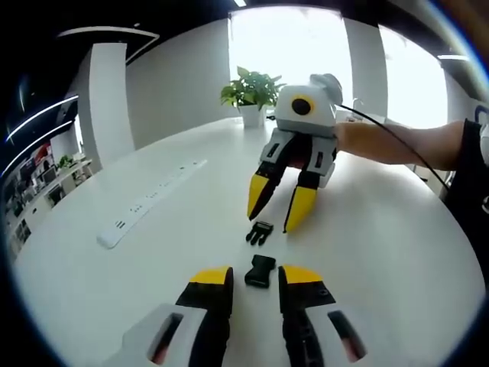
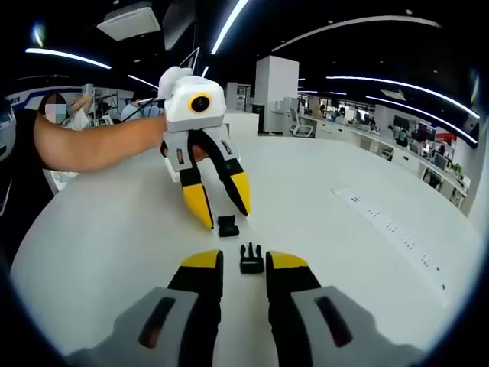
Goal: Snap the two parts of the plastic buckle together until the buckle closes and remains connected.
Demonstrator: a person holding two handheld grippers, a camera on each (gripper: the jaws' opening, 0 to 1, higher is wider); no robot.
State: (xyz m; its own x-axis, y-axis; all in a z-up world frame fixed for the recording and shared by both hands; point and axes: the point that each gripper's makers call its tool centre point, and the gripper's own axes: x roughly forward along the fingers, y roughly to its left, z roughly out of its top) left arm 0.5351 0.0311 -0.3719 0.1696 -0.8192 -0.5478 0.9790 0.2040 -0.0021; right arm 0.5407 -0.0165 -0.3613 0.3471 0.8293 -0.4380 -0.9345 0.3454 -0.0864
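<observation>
**Both claws spread, buckle halves lying apart between them**

My left gripper (image 1: 256, 277) has its jaws parted, with the socket half (image 1: 260, 271) lying on the table between the yellow tips, untouched as far as I can tell. My right gripper (image 2: 244, 261) is likewise spread, the pronged half (image 2: 251, 258) sitting between its tips. The two black halves lie near each other but apart, prongs toward the socket, I think; the detail is small. Around them the white table (image 1: 382, 252) gives broad bare room. A power strip (image 1: 149, 202) lies well off to one side, a potted plant (image 1: 250, 93) near the far edge.
</observation>
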